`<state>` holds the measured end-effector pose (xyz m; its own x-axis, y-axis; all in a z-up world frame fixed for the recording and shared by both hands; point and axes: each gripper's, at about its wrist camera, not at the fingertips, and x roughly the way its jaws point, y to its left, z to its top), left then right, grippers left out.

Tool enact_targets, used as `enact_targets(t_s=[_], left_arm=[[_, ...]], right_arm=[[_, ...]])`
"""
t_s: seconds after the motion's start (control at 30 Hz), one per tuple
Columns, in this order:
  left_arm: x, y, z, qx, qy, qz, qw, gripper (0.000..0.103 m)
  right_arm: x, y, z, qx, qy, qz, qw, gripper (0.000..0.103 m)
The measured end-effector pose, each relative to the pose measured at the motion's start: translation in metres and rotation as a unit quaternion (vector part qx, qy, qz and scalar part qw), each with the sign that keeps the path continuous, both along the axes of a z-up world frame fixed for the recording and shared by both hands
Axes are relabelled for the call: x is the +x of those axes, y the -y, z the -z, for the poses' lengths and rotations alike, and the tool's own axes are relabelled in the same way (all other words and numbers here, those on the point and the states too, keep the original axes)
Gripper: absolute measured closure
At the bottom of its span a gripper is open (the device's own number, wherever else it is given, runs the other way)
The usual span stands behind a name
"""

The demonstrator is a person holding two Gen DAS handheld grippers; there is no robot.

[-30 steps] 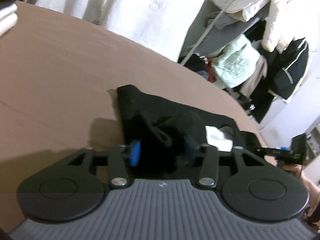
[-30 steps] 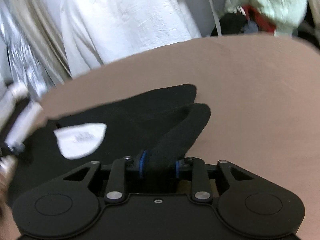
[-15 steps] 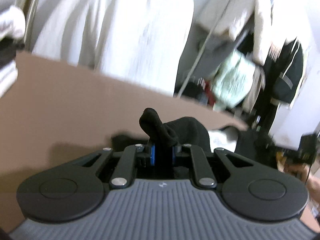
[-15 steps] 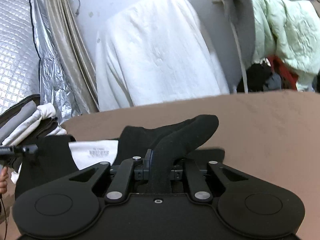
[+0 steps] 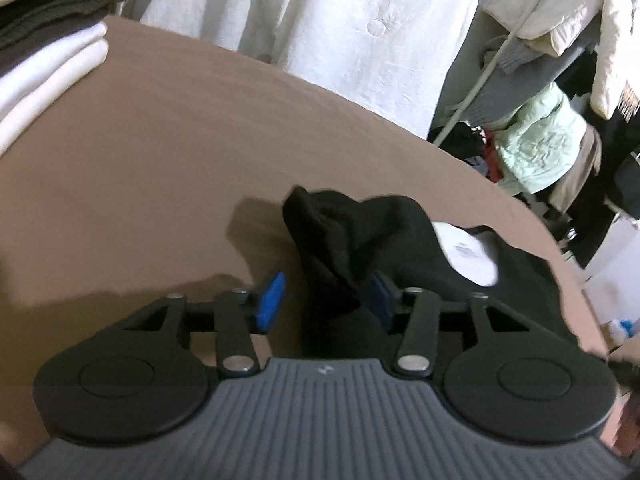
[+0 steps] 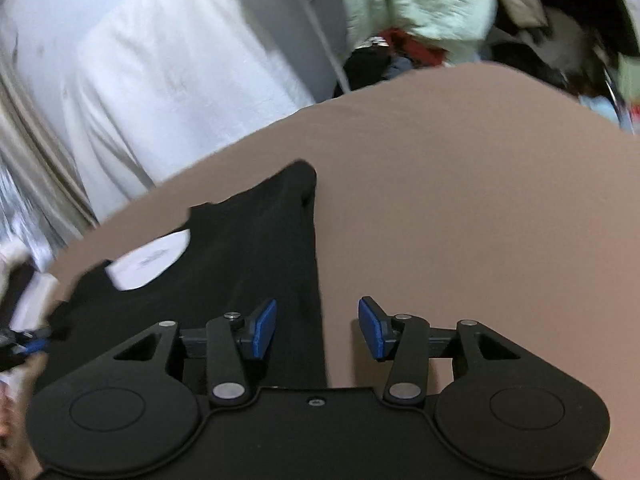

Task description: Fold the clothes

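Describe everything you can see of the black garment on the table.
The black garment is soft, matte knit fabric lying on the brown table, its white inner neck label showing. In the left wrist view a bunched fold stands up between the opening left gripper pads. The opening right gripper straddles its straight edge, unclamped.

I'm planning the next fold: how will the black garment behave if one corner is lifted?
Likely floppy: the black garment bunches into a soft, sagging peak between the left gripper's opening jaws. Probably light, since it lies thin and flat on the brown table. It probably drags rather than slides cleanly.
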<state>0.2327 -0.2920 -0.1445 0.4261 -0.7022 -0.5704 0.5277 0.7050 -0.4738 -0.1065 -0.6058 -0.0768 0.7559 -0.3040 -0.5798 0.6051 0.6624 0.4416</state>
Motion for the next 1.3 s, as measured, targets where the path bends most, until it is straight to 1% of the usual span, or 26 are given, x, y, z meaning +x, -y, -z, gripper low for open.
enact_targets(t_s=[0.03, 0.1, 0.17, 0.27, 0.33, 0.37, 0.43, 0.5, 0.53, 0.67, 0.73, 0.8, 0.87, 0.97, 1.13, 1.3], left_arm=[[-0.005, -0.002, -0.002, -0.002, -0.008, 0.003, 1.0000, 0.053], [-0.017, 0.000, -0.005, -0.001, -0.013, 0.012, 0.9998, 0.052], [-0.028, 0.005, -0.005, 0.013, -0.012, 0.016, 0.9997, 0.051], [-0.048, 0.010, -0.004, 0.042, -0.004, 0.015, 0.9990, 0.051], [-0.058, 0.012, -0.005, 0.053, -0.001, 0.012, 0.9985, 0.050], [-0.062, 0.012, -0.006, 0.056, -0.001, 0.010, 0.9984, 0.047], [-0.069, 0.009, -0.007, 0.048, -0.011, 0.002, 0.9988, 0.046], [-0.073, 0.007, -0.006, 0.037, -0.023, 0.000, 0.9991, 0.043], [-0.075, 0.008, -0.005, 0.038, -0.027, 0.003, 0.9989, 0.043], [-0.077, 0.017, -0.002, 0.065, -0.030, 0.018, 0.9973, 0.043], [-0.078, 0.018, -0.002, 0.068, -0.031, 0.017, 0.9970, 0.043], [-0.080, 0.018, -0.003, 0.072, -0.034, 0.020, 0.9966, 0.043], [-0.082, 0.016, -0.005, 0.071, -0.032, 0.017, 0.9968, 0.043], [-0.085, 0.012, -0.006, 0.063, -0.030, 0.010, 0.9975, 0.039], [-0.087, 0.011, -0.006, 0.063, -0.033, 0.010, 0.9974, 0.039], [-0.090, 0.010, -0.008, 0.055, -0.036, 0.016, 0.9977, 0.039]], right_arm=[[-0.017, -0.009, 0.007, 0.016, 0.021, 0.006, 1.000, 0.048], [-0.038, -0.023, 0.025, 0.052, 0.052, 0.017, 0.997, 0.048], [-0.040, -0.030, 0.041, 0.085, 0.063, 0.017, 0.994, 0.047], [-0.037, -0.038, 0.040, 0.085, 0.066, 0.021, 0.994, 0.047], [-0.034, -0.040, 0.035, 0.092, 0.066, 0.013, 0.993, 0.047], [-0.033, -0.041, 0.033, 0.095, 0.065, 0.009, 0.993, 0.046], [-0.034, -0.042, 0.030, 0.090, 0.063, 0.008, 0.994, 0.044], [-0.034, -0.043, 0.033, 0.098, 0.061, 0.006, 0.993, 0.044], [-0.035, -0.044, 0.036, 0.103, 0.061, 0.005, 0.993, 0.044], [-0.036, -0.052, 0.041, 0.093, 0.058, -0.006, 0.994, 0.043], [-0.034, -0.054, 0.041, 0.085, 0.049, -0.012, 0.995, 0.043], [-0.032, -0.057, 0.039, 0.091, 0.051, -0.022, 0.994, 0.043], [-0.031, -0.059, 0.039, 0.107, 0.059, -0.032, 0.992, 0.043], [-0.030, -0.066, 0.043, 0.121, 0.063, -0.037, 0.990, 0.043], [-0.026, -0.074, 0.040, 0.108, 0.048, -0.047, 0.992, 0.042], [-0.025, -0.064, 0.044, 0.138, 0.071, -0.035, 0.987, 0.042]])
